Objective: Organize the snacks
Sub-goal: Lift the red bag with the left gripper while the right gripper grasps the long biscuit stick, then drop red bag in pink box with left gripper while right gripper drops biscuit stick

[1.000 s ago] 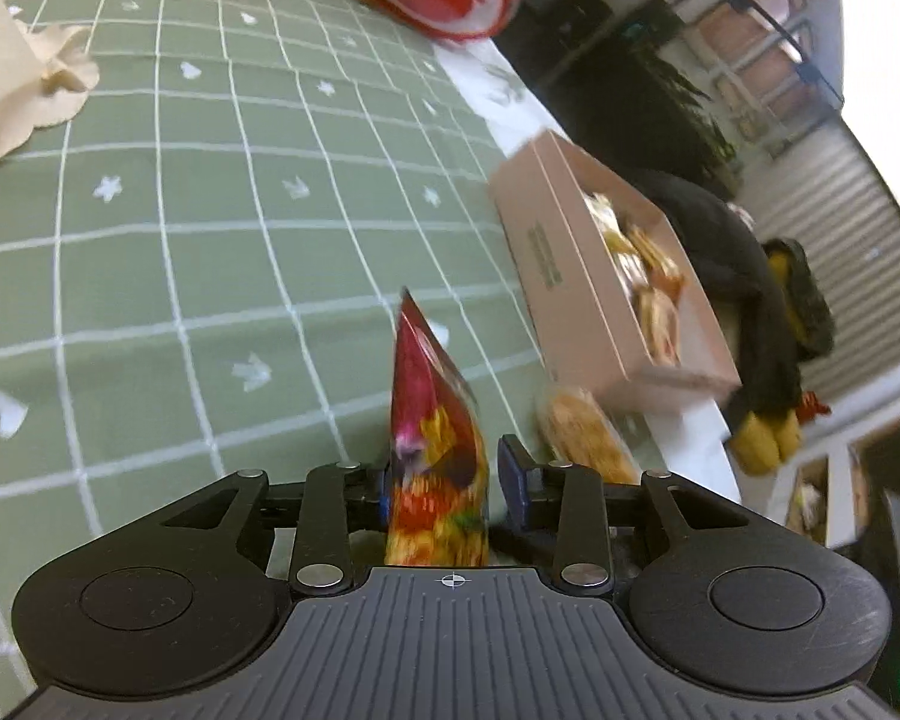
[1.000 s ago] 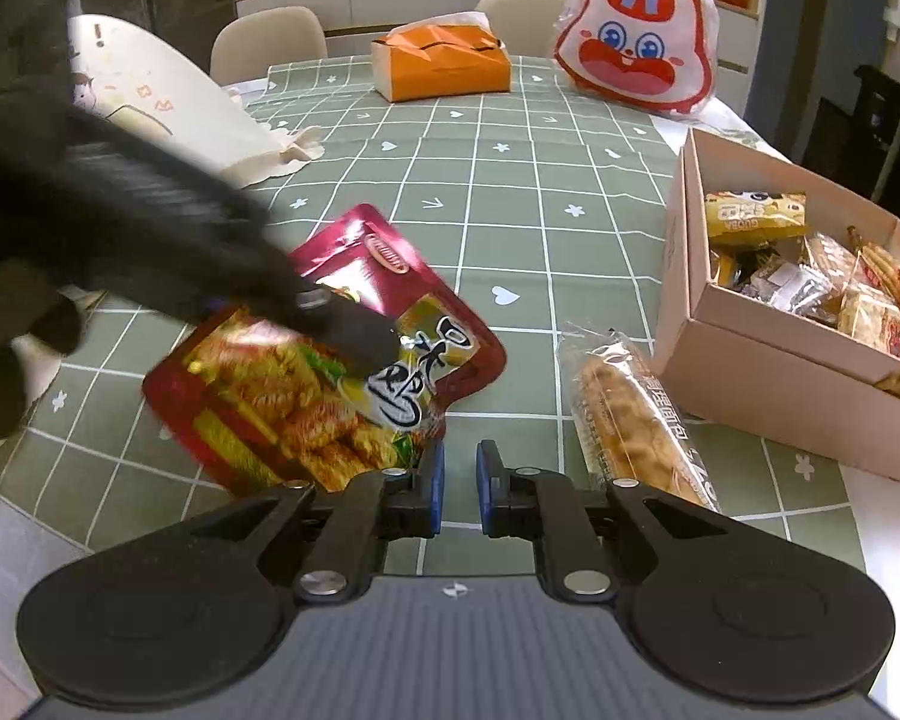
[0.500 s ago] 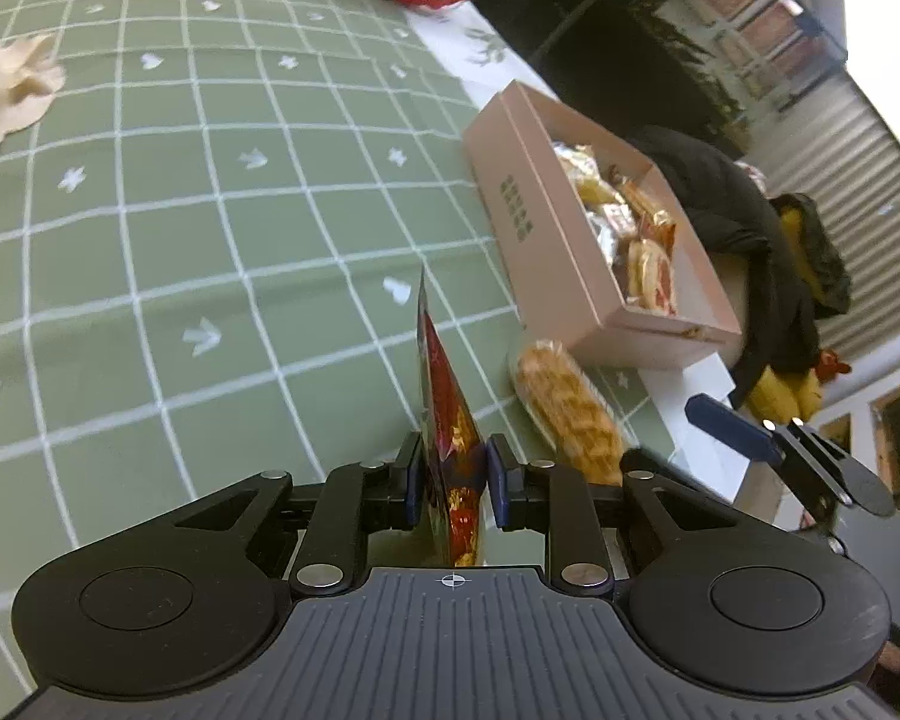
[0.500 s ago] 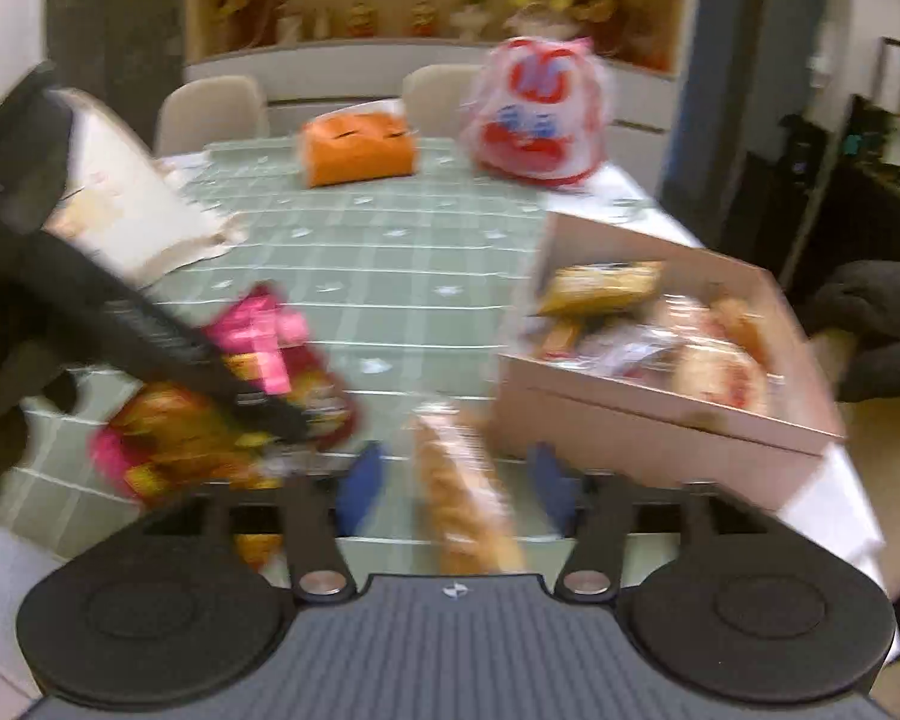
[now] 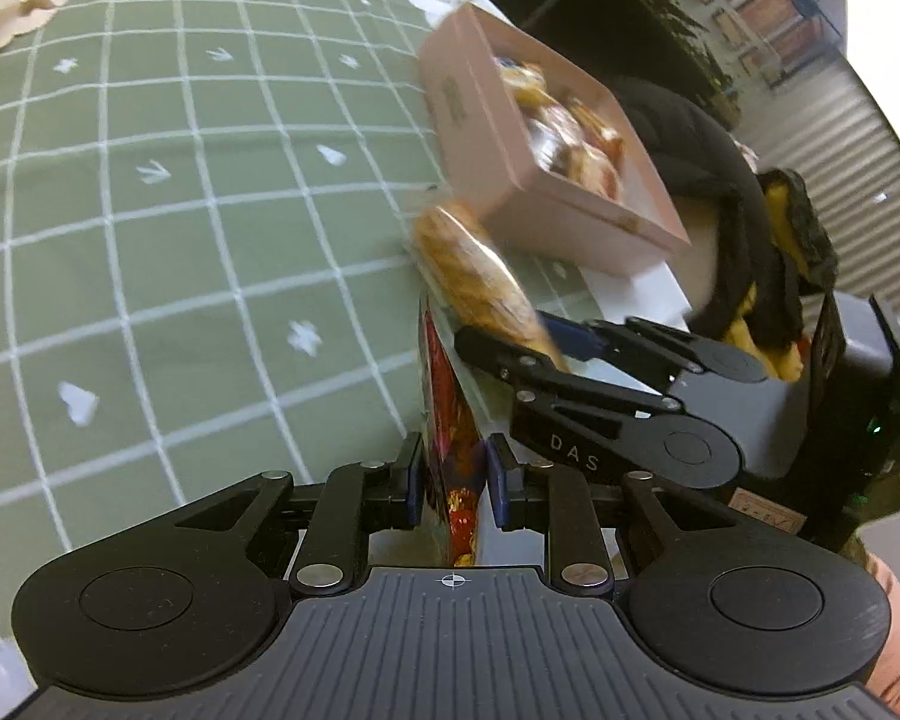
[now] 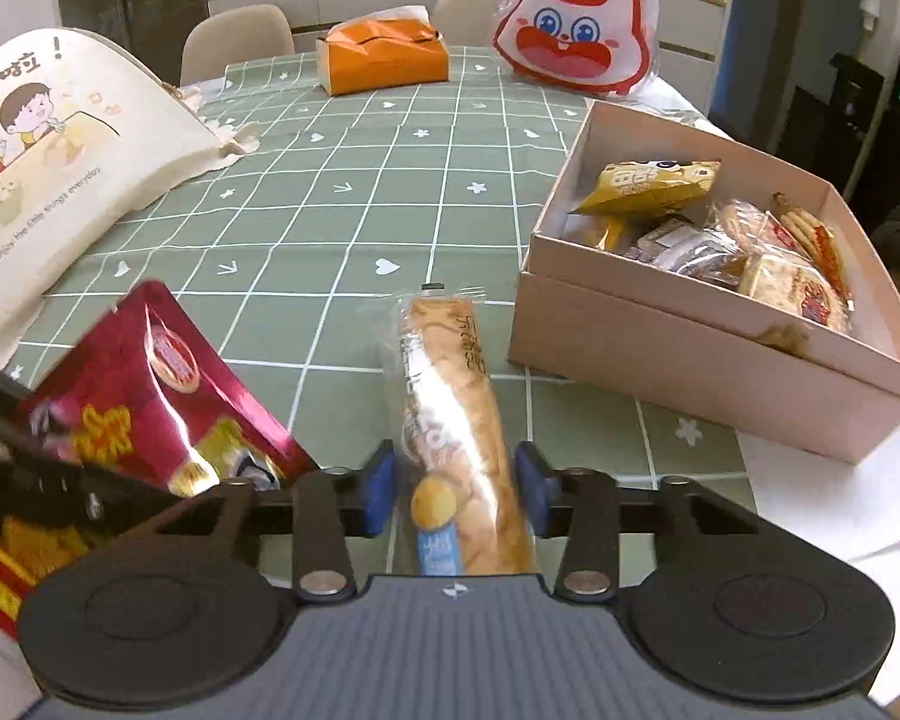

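- Left claw (image 5: 453, 483) pinches a glossy crimson foil snack pouch (image 5: 450, 420) edge-on.
- Right claw (image 6: 455, 489) is closing around a long clear-wrapped golden pastry (image 6: 456, 420); pads not touching.
- Matte pink cardboard box (image 6: 690, 354) sits on the checked green bench (image 6: 330, 210).

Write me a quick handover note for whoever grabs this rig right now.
Left gripper: shut on the red snack pouch, held on edge just above the table.
Right gripper: jaws closing around the wrapped bread stick, which lies on the green tablecloth; pads not yet touching it.
Pink box: at the right edge of the table, open, already holding several snacks.
Done: earlier snacks boxed, pouch picked up.
Left: finish gripping the bread, then put the pouch and the bread in the box.
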